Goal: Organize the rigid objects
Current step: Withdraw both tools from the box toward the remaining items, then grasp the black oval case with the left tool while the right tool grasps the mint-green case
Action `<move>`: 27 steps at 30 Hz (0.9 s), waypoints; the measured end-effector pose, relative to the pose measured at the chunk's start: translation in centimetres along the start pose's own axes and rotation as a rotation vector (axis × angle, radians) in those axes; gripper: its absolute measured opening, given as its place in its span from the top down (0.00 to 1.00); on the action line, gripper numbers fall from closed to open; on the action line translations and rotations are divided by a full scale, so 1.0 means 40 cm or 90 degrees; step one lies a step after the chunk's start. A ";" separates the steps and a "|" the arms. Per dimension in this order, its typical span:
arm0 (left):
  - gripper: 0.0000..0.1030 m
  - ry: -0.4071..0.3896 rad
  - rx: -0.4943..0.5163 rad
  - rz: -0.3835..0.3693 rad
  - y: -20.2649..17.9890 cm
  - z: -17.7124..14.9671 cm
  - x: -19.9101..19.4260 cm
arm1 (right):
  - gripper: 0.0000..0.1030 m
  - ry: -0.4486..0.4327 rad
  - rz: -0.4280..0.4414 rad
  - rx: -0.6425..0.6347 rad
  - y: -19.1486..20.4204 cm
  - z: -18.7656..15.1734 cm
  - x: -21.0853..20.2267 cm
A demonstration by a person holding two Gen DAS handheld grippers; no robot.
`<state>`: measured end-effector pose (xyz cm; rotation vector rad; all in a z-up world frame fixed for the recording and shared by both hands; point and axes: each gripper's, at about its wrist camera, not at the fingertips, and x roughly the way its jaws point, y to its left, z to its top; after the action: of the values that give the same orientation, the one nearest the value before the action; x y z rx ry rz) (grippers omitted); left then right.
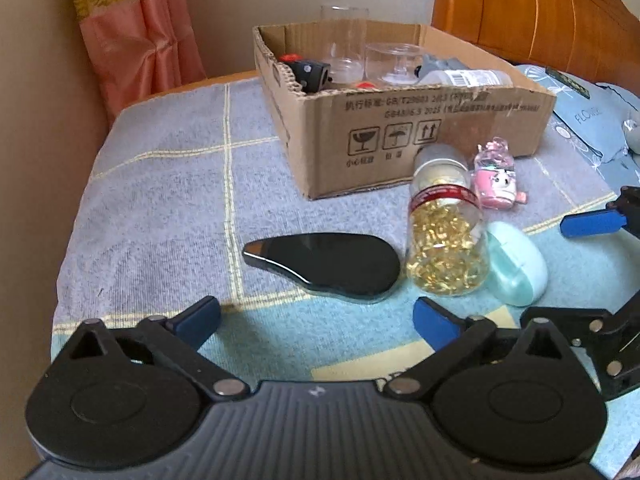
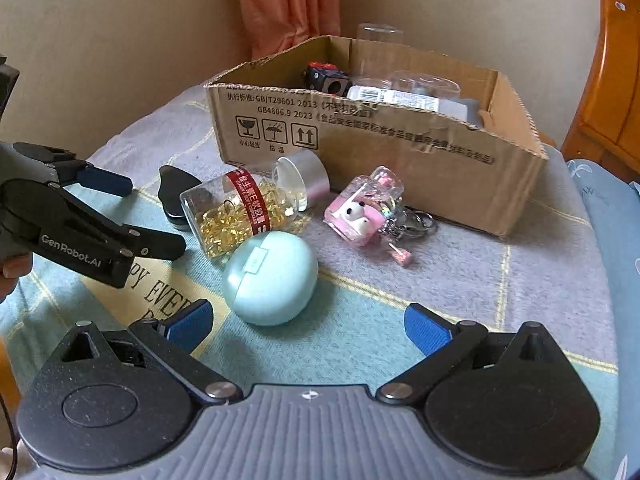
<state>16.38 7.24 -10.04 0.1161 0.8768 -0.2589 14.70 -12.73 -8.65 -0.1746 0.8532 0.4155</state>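
A: Starting at the left, what is the left gripper [image 1: 316, 318] doing?

B: Its 2 blue-padded fingers [image 1: 200, 318] are spread wide with nothing between them, low over the checked blanket [image 1: 160, 200]. Just ahead of it, at 12 o'clock, lies the flat black teardrop-shaped object [image 1: 324, 264].

A: And to the right of that?

B: At 1 o'clock from the left gripper, a clear capsule bottle [image 1: 444, 236] lies tilted on the blanket, silver cap pointing toward the cardboard box [image 1: 400, 136], red label band around its middle, yellow capsules pooled at the near end. The mint-green oval case [image 1: 516, 268] touches its right side. Behind both, near the box's front wall, sits the pink keychain charm [image 1: 498, 178].

A: What is in the box?

B: At 12 o'clock, far side of the blanket, it holds 2 clear glasses [image 1: 344, 44], a black-and-red item [image 1: 308, 70] and a white labelled bottle [image 1: 468, 78] lying down.

A: The right gripper?

B: The right gripper [image 2: 308, 326] is also released, fingers [image 2: 426, 330] apart and holding nothing. The mint case [image 2: 270, 278] lies just ahead at 11 o'clock, the charm [image 2: 366, 214] at 1 o'clock. The left gripper reaches in from 9 o'clock in that view, its fingertips beside the capsule bottle [image 2: 244, 210].
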 end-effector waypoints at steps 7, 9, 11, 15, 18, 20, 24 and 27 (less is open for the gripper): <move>0.01 -0.016 0.021 -0.019 0.016 -0.002 0.004 | 0.00 -0.017 -0.040 0.018 0.021 0.011 0.044; 0.01 -0.020 0.027 -0.024 0.018 0.002 0.007 | 0.00 -0.026 -0.056 0.034 0.022 0.015 0.051; 0.01 -0.026 0.035 -0.030 0.020 0.006 0.010 | 0.00 -0.030 -0.065 0.043 0.021 0.017 0.055; 0.00 -0.030 0.043 -0.036 0.021 0.016 0.019 | 0.00 -0.032 -0.083 0.064 -0.005 0.015 0.052; 0.00 -0.034 0.044 -0.038 0.022 0.021 0.026 | 0.00 -0.036 -0.092 0.076 -0.027 0.009 0.049; 0.00 -0.038 0.043 -0.038 0.025 0.024 0.029 | 0.00 -0.038 -0.095 0.079 -0.035 0.005 0.047; 0.00 -0.041 0.031 -0.027 0.038 0.027 0.034 | 0.00 -0.042 -0.098 0.080 -0.036 0.000 0.045; 0.00 -0.041 0.012 -0.011 0.057 0.026 0.033 | 0.00 -0.043 -0.098 0.080 -0.035 -0.001 0.044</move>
<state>18.59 9.00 -10.43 0.1181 0.8117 -0.2854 16.30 -13.49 -10.04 -0.1089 0.7911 0.2226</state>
